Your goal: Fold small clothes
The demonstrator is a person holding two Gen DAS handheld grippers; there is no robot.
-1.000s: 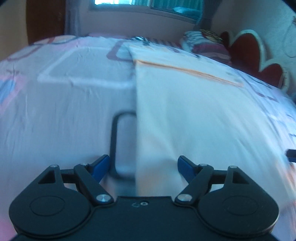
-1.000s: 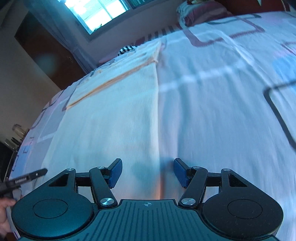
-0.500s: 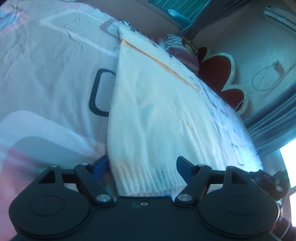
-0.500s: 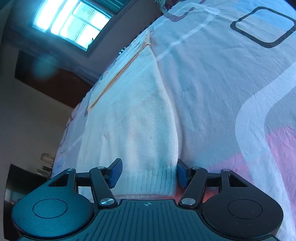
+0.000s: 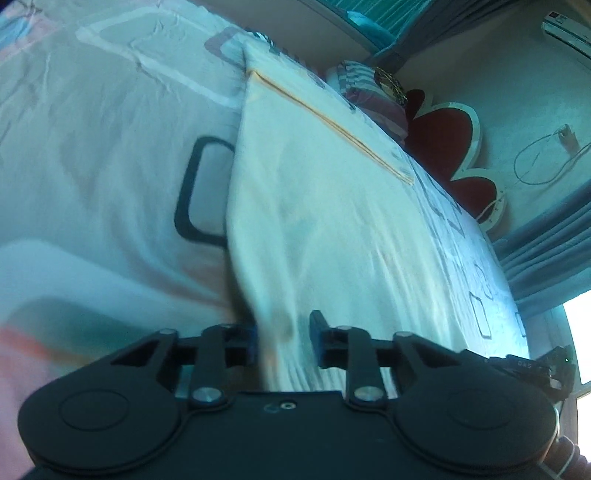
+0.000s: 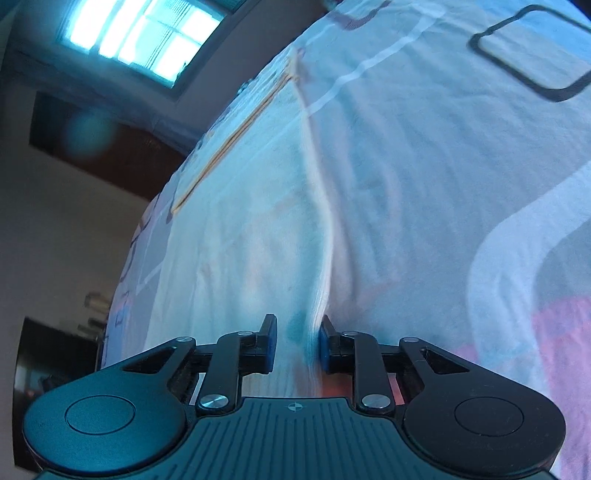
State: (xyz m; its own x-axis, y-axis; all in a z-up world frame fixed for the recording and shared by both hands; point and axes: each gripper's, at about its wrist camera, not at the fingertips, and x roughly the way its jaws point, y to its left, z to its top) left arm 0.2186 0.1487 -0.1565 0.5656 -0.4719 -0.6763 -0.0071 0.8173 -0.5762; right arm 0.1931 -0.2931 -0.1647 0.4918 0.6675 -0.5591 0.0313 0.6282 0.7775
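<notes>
Left wrist view: left gripper [image 5: 283, 341] jaws have just closed on the cream garment [image 5: 332, 221] lying on the bed [image 5: 92, 129]. Right gripper [image 6: 298, 345] likewise clamps its other near corner. Risk: a shallow bite on the ribbed hem may slip when lifted.

— Right gripper [image 6: 297, 345]?
— Jaws just closed in, blue pads [image 6: 271, 343] now pinching the ribbed near corner of the white knit garment [image 6: 258, 206].
— Rest of the garment?
— Spread flat on the patterned bedsheet [image 6: 443, 177], running away toward an orange stripe [image 6: 236, 133] near its far end; right edge raised in a slight ridge above the sheet.
— Beyond the bed?
— Bright window [image 6: 144, 33] upper left, dark wooden panel [image 6: 103, 144] beneath it.
</notes>
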